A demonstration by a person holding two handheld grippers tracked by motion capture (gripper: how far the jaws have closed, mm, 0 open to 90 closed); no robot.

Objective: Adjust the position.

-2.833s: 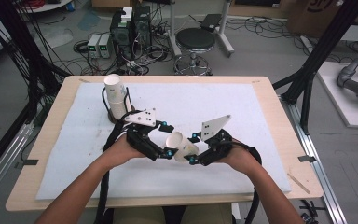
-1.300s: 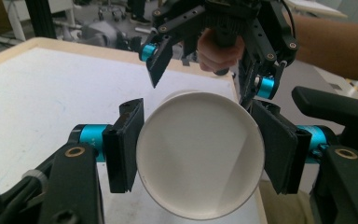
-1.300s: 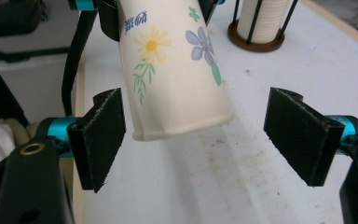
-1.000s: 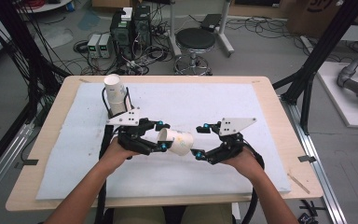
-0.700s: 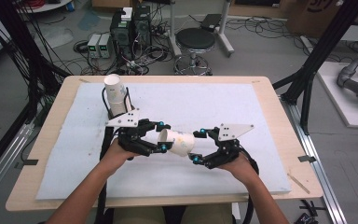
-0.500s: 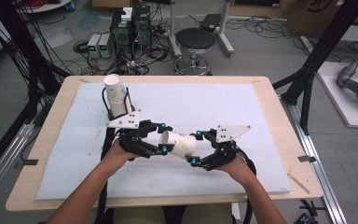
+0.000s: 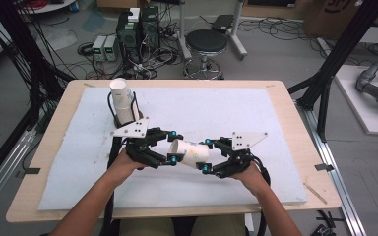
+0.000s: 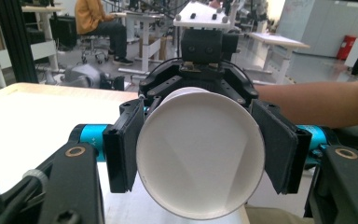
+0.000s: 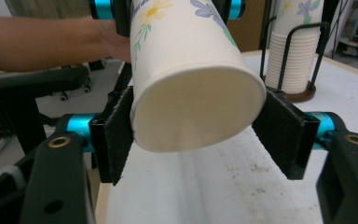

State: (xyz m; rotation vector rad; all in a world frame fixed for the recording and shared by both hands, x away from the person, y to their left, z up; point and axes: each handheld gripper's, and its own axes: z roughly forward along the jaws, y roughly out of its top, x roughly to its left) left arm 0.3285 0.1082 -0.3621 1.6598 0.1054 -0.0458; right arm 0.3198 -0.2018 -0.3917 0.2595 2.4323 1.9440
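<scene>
Above the worktop (image 7: 275,128), the high view has a paper cup (image 7: 189,152) lying level in the air between the left gripper (image 7: 172,147) and the right gripper (image 7: 207,156), its mouth toward the left one. A cup stack (image 7: 123,101) stands in a wire holder near the far left corner. White padding covers the wooden top; a stool (image 7: 205,42) and cabled boxes sit on the grey floor beyond.

Along the left gripper view, the cup's (image 8: 200,151) white inside faces the camera, both pads clamped on its rim, and the right gripper (image 8: 205,70) sits behind it.

Looking from the right gripper view, the cup's (image 9: 191,79) flower print and recessed base show. Its jaws have just been closing around the base: the left pad touches, the right pad stands just beside the wall. The stack (image 9: 291,51) rises behind.
</scene>
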